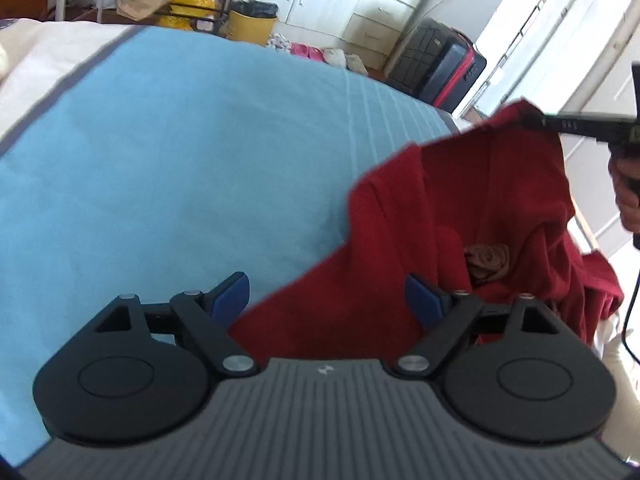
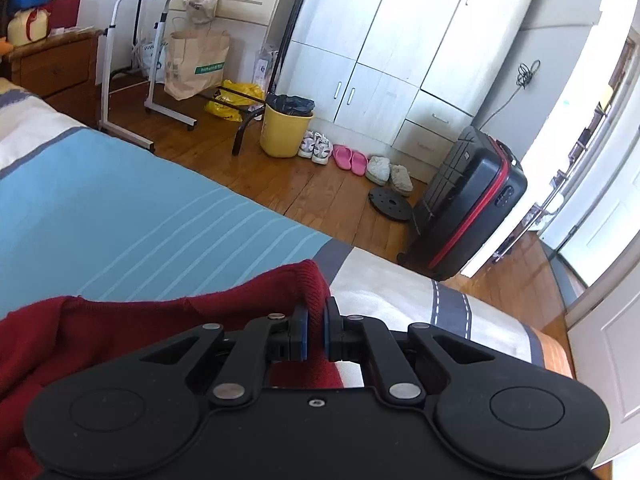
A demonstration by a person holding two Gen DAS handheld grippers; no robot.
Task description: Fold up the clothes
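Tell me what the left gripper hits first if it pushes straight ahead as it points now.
Most likely the red garment: it fills the space ahead of the open left gripper. Depth is unclear, so contact distance can't be judged.

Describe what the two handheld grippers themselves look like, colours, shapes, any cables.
Both are black. The left gripper has a grey ribbed body bearing a small white logo, two round black discs, black linkage arms with silver pivot pins, and blue finger pads. The right gripper has a smooth black body, the same discs, silver pins and blue pads. In the left wrist view a thin black cable hangs below the hand.
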